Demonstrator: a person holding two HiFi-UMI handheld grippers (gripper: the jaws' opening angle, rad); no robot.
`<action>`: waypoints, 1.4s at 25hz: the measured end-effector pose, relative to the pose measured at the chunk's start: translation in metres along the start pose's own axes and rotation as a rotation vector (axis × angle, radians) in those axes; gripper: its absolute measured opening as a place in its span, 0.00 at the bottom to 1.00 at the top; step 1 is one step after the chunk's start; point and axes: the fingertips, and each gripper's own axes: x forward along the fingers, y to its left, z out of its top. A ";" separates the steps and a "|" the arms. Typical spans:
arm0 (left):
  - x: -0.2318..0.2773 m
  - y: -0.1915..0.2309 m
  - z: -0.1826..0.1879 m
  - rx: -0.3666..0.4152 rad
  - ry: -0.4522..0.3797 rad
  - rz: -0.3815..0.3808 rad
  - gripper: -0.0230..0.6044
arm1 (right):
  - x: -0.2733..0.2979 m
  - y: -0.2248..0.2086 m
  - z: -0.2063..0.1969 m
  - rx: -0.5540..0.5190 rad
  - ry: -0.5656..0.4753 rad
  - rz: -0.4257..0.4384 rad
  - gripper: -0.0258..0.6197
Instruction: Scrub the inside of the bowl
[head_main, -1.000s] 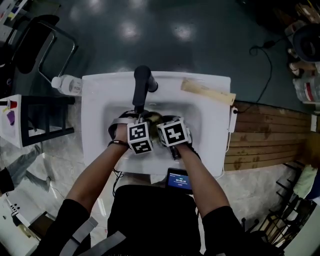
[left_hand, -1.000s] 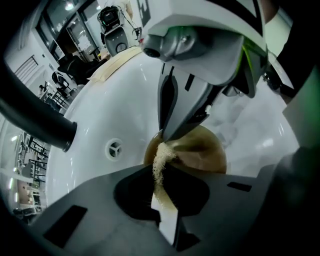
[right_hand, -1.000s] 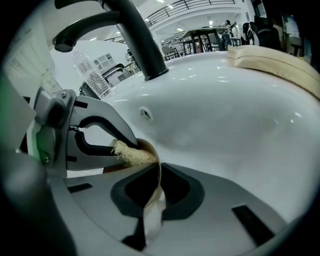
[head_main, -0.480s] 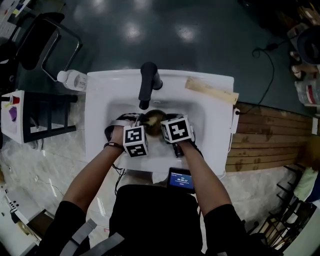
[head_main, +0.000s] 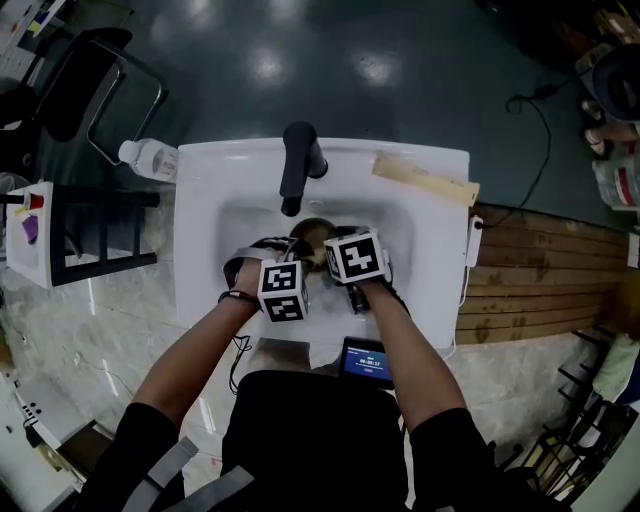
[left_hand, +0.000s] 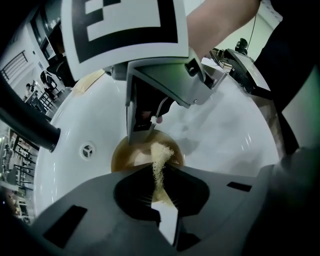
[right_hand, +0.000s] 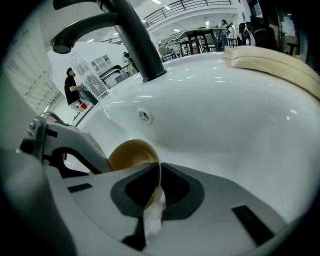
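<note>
A brown bowl (head_main: 314, 234) lies tilted in the white sink (head_main: 430, 260), under the black faucet (head_main: 298, 165). My right gripper (right_hand: 159, 172) is shut on the bowl's rim, and the bowl (right_hand: 129, 151) opens toward the left gripper. My left gripper (left_hand: 161, 172) is shut on a pale fibrous scrubber (left_hand: 160, 152), whose tip reaches into the bowl (left_hand: 125, 157). In the head view both marker cubes sit over the basin, left cube (head_main: 283, 290) and right cube (head_main: 355, 258), hiding the jaws.
A plastic bottle (head_main: 150, 158) lies at the sink's back left corner. A pale wooden board (head_main: 425, 180) rests on the back right rim. A small lit screen (head_main: 365, 362) sits at the near edge. A dark rack (head_main: 90, 225) stands left of the sink.
My left gripper has slid with the scrubber toward the sink's near edge. The right gripper and the bowl have stayed where they were.
</note>
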 end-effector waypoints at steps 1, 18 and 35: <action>0.001 -0.001 0.004 0.007 -0.008 -0.005 0.08 | 0.000 0.000 0.000 0.003 -0.001 -0.001 0.08; 0.024 0.028 0.013 0.040 0.019 0.015 0.08 | 0.001 0.005 0.003 0.016 -0.018 0.012 0.08; 0.014 0.059 -0.009 -0.055 0.030 0.101 0.08 | -0.001 0.005 0.002 -0.011 -0.008 -0.016 0.08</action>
